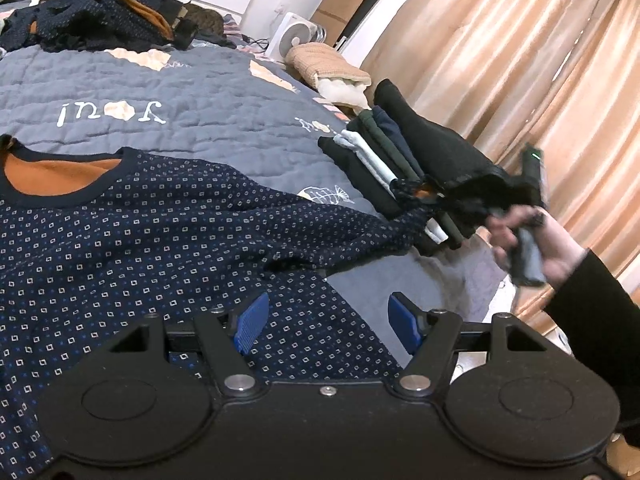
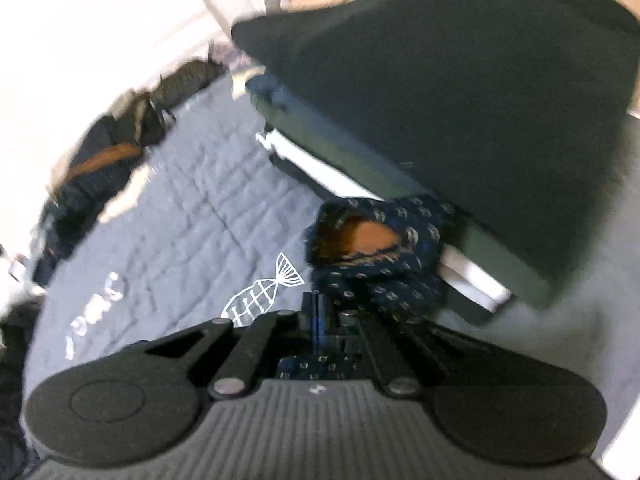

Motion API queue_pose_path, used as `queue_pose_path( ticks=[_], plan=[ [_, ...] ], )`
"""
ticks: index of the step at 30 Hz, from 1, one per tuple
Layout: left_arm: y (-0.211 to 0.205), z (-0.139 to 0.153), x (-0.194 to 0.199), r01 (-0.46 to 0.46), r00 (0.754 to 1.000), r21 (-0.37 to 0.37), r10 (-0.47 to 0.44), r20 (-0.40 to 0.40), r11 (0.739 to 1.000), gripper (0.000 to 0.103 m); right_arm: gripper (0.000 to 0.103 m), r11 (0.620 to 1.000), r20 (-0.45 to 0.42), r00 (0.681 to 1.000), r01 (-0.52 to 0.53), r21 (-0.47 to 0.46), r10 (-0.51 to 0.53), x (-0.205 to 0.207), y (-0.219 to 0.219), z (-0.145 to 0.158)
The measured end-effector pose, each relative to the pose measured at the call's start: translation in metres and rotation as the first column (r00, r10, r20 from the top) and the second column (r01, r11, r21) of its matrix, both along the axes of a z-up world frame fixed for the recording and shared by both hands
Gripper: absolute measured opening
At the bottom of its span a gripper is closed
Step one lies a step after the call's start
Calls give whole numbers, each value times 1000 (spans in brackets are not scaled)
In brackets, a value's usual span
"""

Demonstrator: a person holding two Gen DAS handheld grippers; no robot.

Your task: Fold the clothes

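Note:
A navy sweater (image 1: 160,232) with small square dots and an orange lining lies flat on the grey quilt (image 1: 180,92). My left gripper (image 1: 326,320) hovers open just above its lower body, with nothing between the blue pads. The sweater's right sleeve is stretched out toward a stack of folded clothes (image 1: 372,160). My right gripper (image 2: 320,310) is shut on the sleeve cuff (image 2: 380,248), whose orange inside shows. In the left wrist view a hand (image 1: 560,256) holds that gripper beside the stack, and dark cloth hides its fingertips.
The folded stack (image 2: 440,80), topped by a black garment, sits right against the cuff. A pile of unfolded clothes (image 1: 100,16) lies at the head of the bed. A beige folded item (image 1: 328,68), a white fan (image 1: 292,40) and curtains (image 1: 520,60) line the bed's far side.

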State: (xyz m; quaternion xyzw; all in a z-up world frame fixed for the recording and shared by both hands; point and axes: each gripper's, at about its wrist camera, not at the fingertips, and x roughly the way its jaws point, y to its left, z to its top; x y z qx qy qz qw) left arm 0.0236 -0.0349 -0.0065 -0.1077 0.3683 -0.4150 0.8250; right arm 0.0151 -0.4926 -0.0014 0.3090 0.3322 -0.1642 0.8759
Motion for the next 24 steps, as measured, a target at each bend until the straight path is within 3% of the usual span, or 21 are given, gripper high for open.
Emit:
queue_pose_path(
  ticks=[3,10,16,17,19,20,24],
  plan=[
    [-1,4,-5,8,1000,-5,-8,12,1000,65,1,1000,-10,1000,1,15,-1,-38,0,-2],
    [-3,11,-13,25,999,-17,-24,35,1000,65,4,997,-222,975,15,-72,-31,-78,-10,-41],
    [-4,13,-17,31,999,-14,-30,45,999,65,9,968,-156,988,-44,-248,5,-75,13,-9],
    [-4,12,-17,31,999,-13,-30,46,999,65,11,969,-142,990,-53,-241,18,-69,15,-4],
    [-5,12,-16,31,998,-11,-30,46,999,65,31,976,-118,992,-60,-209,35,-55,17,-1],
    [-5,12,-16,30,998,-10,-29,46,1000,65,36,979,-111,993,-61,-197,39,-48,19,-1],
    [-3,11,-14,25,999,-9,-25,46,1000,65,41,990,-110,994,-7,-139,-8,-22,17,-17]
  ],
)
